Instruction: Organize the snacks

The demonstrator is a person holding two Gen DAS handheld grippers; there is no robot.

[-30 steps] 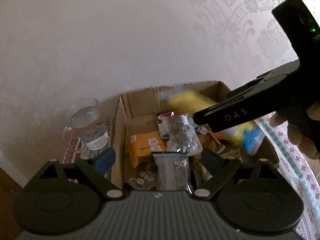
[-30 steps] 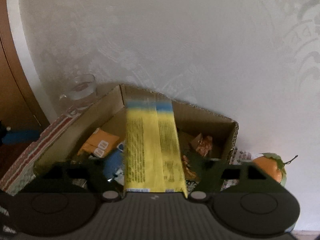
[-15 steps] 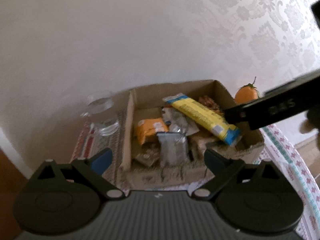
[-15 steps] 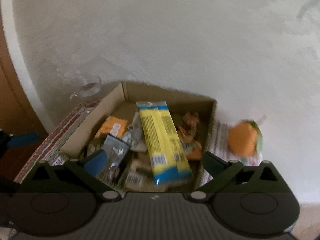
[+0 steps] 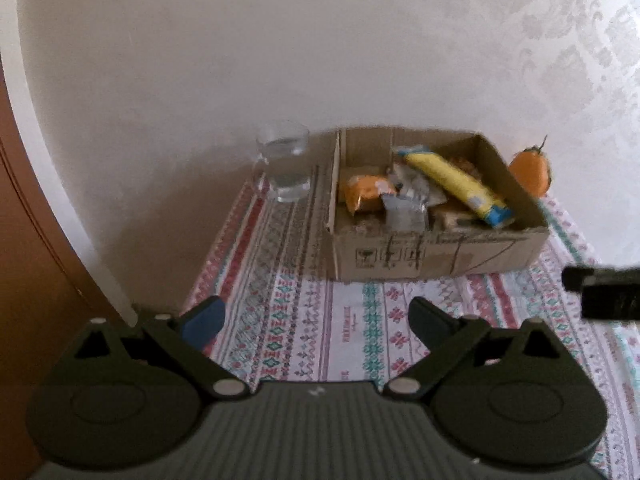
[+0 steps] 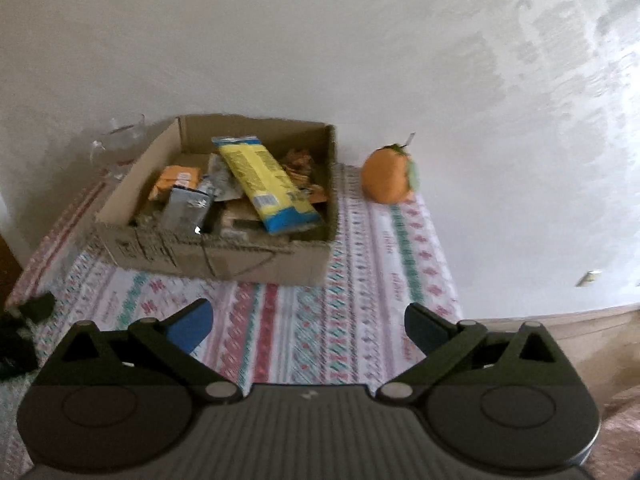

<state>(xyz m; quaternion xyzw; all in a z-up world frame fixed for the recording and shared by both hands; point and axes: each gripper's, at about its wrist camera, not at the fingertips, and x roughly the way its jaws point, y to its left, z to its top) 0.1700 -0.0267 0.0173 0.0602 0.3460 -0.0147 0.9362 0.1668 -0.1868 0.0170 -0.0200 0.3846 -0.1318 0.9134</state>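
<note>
Both grippers are pulling back from the brown cardboard box; I am seeing my right gripper with fingers spread and gripping nothing, the long yellow-and-blue snack packet now lying slantwise inside the box on the other wrappers. My left gripper is hovering released over the patterned counter cloth. Left of the box a clear glass mug is standing; right, an orange fruit.
</note>
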